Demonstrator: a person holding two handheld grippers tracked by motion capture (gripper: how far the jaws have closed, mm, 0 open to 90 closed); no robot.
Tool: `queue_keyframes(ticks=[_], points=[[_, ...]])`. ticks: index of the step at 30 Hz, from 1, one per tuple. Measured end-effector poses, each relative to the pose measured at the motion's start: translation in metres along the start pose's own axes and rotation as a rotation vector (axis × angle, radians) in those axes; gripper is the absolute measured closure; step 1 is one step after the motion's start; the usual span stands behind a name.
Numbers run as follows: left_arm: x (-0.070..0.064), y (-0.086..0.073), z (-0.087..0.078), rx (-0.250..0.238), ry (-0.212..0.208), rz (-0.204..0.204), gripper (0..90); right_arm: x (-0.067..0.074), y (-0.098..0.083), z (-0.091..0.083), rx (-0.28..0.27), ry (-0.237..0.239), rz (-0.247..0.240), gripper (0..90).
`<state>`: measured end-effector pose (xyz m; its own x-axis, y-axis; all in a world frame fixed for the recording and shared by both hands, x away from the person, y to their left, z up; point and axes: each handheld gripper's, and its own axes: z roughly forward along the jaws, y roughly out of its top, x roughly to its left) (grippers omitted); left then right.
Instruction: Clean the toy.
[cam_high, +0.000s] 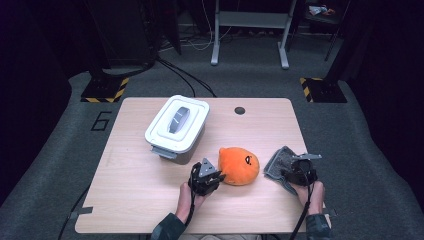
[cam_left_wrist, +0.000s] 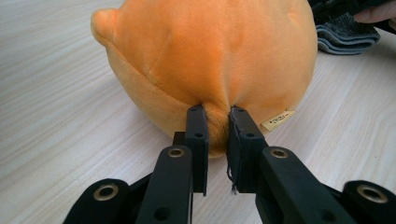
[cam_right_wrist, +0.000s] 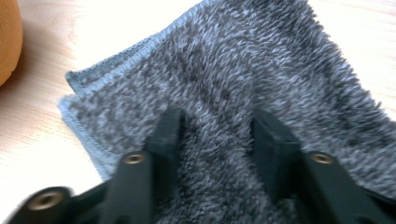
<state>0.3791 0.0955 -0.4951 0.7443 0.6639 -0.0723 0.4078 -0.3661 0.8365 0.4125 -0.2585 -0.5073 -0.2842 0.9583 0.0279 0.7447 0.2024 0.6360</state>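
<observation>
Our left tool (cam_left_wrist: 217, 122) is pinched narrow on a fold of the orange plush toy (cam_left_wrist: 210, 65), low on the side that faces us; the fabric bunches between the two pads, so we judge the hold as taken. The toy sits on the counter (cam_high: 135, 190) just ahead and to the right of this tool.

Our right tool (cam_right_wrist: 217, 133) stands over the grey towel (cam_right_wrist: 224, 70) with its jaws half open and pressed into the pile. The picture there is blurred, and we cannot tell whether the pads have gathered any cloth; we read them as not yet clamped. The towel lies flat beneath and beyond this tool, near the counter's right edge.

The step in hand looks like securing both soft things at once. Next we would need the right jaws to bite a real fold of cloth before any lift, and the left hold to be deep enough that the plush does not slip out.

Beyond the left tool, up and to its left, stands the white lidded box (cam_high: 176, 127), close behind the toy. Between the two tools the wood is bare, and the near left part of the counter gives the widest room. The towel's far corner is close to the counter's right edge.
</observation>
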Motion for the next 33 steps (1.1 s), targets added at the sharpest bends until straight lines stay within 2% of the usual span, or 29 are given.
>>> queue_keyframes(ticks=[4,7,9,13,17,22,23,26,28,33], points=[[-0.001,0.001,0.000,0.000,0.000,0.001,79.0,-0.003,-0.001,0.001,-0.024,0.021,-0.006,72.9],[-0.001,0.002,-0.001,0.006,-0.004,0.013,78.7,-0.004,-0.003,0.000,-0.034,0.031,0.026,76.1],[0.000,0.002,-0.001,0.002,-0.004,0.012,78.6,-0.006,-0.004,0.000,-0.049,0.038,0.008,76.5],[0.001,0.002,0.000,-0.002,-0.012,0.006,78.5,-0.007,-0.005,-0.004,-0.075,0.050,0.028,76.8],[0.000,0.002,0.000,-0.005,-0.011,0.007,78.4,-0.007,-0.003,-0.009,-0.100,0.063,0.008,76.6],[-0.002,0.003,0.002,-0.009,-0.016,0.012,78.2,-0.004,0.005,-0.022,-0.137,0.088,0.004,76.6],[-0.003,0.004,0.004,-0.007,-0.017,0.022,78.2,-0.003,0.010,-0.029,-0.157,0.107,0.009,76.6],[-0.006,0.005,0.006,-0.009,-0.022,0.028,78.1,-0.001,0.015,-0.036,-0.171,0.114,-0.004,76.6],[-0.006,0.005,0.006,-0.008,-0.022,0.033,78.2,0.000,0.016,-0.038,-0.176,0.123,0.006,76.6],[-0.008,0.006,0.006,-0.009,-0.022,0.036,78.2,0.003,0.026,-0.046,-0.192,0.144,-0.018,76.6]])
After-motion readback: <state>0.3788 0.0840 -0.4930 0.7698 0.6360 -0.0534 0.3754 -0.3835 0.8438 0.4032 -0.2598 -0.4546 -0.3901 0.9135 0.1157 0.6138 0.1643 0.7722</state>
